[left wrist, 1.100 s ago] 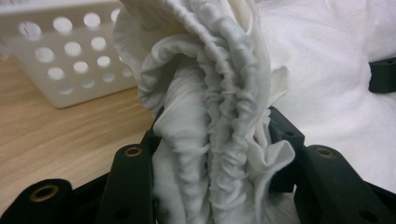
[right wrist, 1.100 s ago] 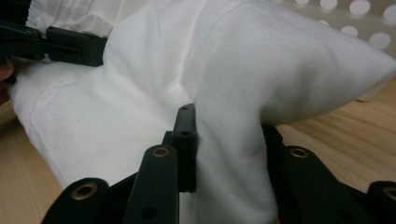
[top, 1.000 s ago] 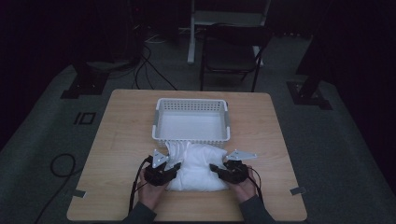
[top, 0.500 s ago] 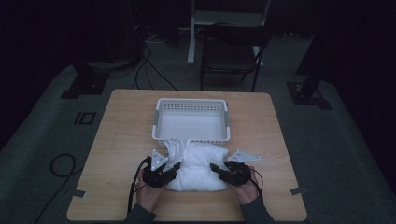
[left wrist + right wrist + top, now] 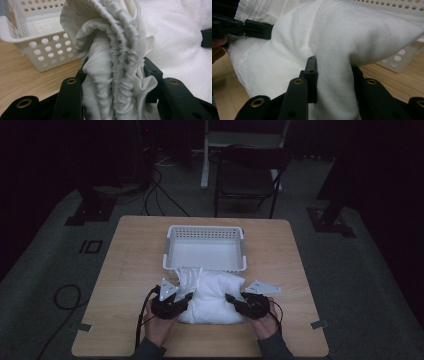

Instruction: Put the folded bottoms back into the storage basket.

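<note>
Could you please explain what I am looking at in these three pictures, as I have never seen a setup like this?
A person sits at a wooden table and holds a hand-operated two-jaw gripper in each hand; there is no robot arm. The high view comes from a fixed camera above, looking forward and down. There the left gripper and the right gripper pinch opposite sides of a white cloth lying on the table. Behind the cloth stands a white perforated basket.

The other two pictures come from cameras riding on the grippers. The left gripper view shows its black jaws closed on a gathered, ruffled edge of the cloth; the right gripper view shows its jaws closed on a smoother fold.
</note>
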